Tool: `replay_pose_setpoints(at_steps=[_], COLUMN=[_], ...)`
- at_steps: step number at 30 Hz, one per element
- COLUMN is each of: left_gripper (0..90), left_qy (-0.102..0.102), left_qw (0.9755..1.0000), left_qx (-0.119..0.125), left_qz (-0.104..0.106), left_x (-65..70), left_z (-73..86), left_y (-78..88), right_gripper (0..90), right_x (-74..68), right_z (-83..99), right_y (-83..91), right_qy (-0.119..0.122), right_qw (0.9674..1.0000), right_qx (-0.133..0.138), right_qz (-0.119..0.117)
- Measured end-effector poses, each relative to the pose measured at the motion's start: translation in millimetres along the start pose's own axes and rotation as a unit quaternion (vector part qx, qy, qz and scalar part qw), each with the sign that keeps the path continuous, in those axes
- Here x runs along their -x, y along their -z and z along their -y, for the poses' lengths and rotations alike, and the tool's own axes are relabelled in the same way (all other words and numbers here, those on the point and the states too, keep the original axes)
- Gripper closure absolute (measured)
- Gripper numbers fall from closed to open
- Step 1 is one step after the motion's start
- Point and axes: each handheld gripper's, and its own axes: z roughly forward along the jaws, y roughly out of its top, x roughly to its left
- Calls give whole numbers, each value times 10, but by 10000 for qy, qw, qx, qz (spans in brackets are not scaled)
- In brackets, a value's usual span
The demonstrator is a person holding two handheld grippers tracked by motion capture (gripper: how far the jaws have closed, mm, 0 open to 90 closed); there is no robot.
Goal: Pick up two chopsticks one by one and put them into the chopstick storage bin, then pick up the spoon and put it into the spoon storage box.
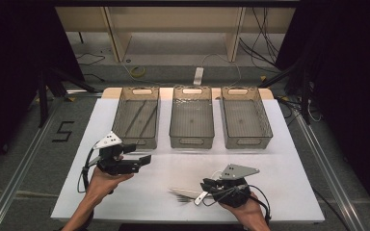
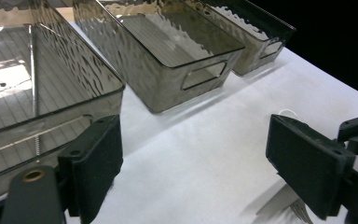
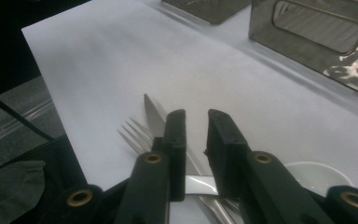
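Left gripper [image 1: 142,159] held above the white sheet [image 1: 279,163], in front of the left bin [image 1: 136,118]; jaws spread wide, nothing between them, pads touching nothing; in the left gripper view the sheet shows bare through the gap, with fork tines at the bottom right edge.

Three smoky clear bins in a row at the far side of the sheet: left bin holds two thin rods lying along its floor; middle bin [image 1: 191,117] and right bin [image 1: 245,117] show only ribbed floors.

Cutlery lies on the sheet near the front edge, just left of the right gripper [image 1: 206,185]: fork [image 3: 135,133] and knife [image 3: 152,115] side by side, tips pointing away from the gripper; a white rounded object [image 3: 318,175] just beside them, identity unclear.

Right gripper low over the cutlery handles; jaws nearly together, narrow gap left; a shiny handle passes under the jaws; whether the pads actually pinch it, cannot tell.
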Motion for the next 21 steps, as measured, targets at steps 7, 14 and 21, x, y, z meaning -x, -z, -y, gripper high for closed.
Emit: replay_pose_setpoints(at_steps=[7, 14, 21], left_gripper=[178, 177, 174], left_qy=[-94, -130, -151], left_qw=[9999, 9999, 9999], left_qx=[-79, -95, -71], left_qz=[-21, -27, -21], left_x=[54, 74, 100], left_z=[35, 58, 59], left_y=[-11, 5, 7], right_gripper=[896, 900, 900], right_x=[-33, -108, -161], right_z=[-1, 20, 31], right_y=[-68, -183, -277], right_qy=[106, 188, 256], right_qw=[9998, 9988, 9975], right_qx=[-136, -385, -591], right_qz=[-97, -224, -279])
